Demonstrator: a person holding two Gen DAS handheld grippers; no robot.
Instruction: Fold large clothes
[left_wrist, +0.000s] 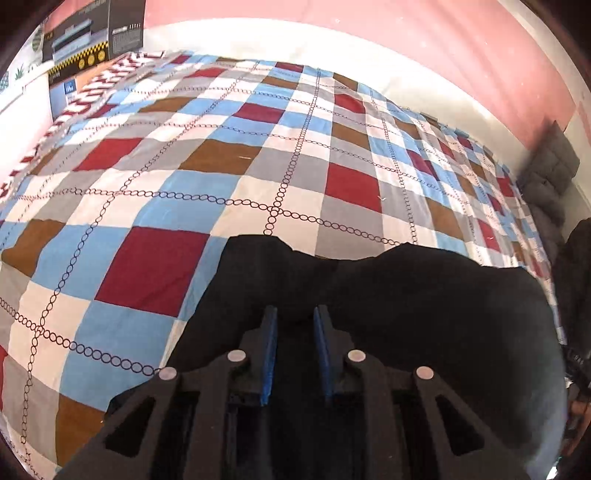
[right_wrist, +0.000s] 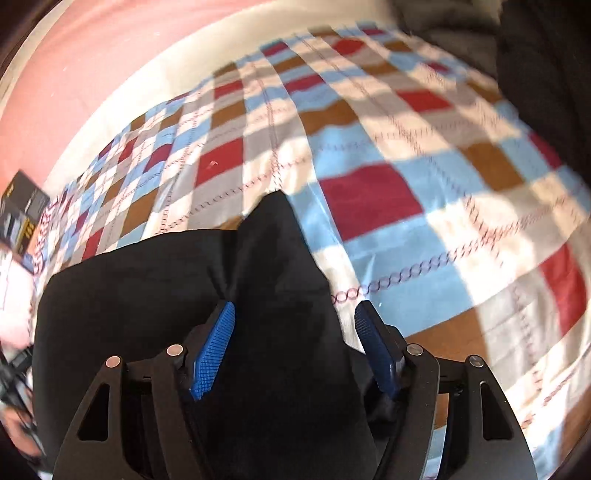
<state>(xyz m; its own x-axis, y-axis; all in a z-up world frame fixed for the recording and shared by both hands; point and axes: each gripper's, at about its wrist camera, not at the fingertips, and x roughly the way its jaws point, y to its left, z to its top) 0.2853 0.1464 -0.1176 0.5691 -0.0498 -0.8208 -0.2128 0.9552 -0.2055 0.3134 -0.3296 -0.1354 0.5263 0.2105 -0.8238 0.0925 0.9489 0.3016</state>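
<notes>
I see the black garment (left_wrist: 369, 314) on the quilt (left_wrist: 155, 206) under both grippers — left (left_wrist: 294, 314) narrowed over it, right (right_wrist: 293, 310) wide, straddling its raised corner, nothing pinched yet.

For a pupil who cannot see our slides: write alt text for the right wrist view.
The right gripper, its blue pads apart, points down over a black garment lying on a checked bedspread of red, blue, brown and white squares. A peak of the dark cloth rises between the jaws. The picture is motion-blurred.

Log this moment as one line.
task: fold clothes | left gripper: narrow gap over black garment | right gripper: open, garment between | surface: checked bedsheet
</notes>
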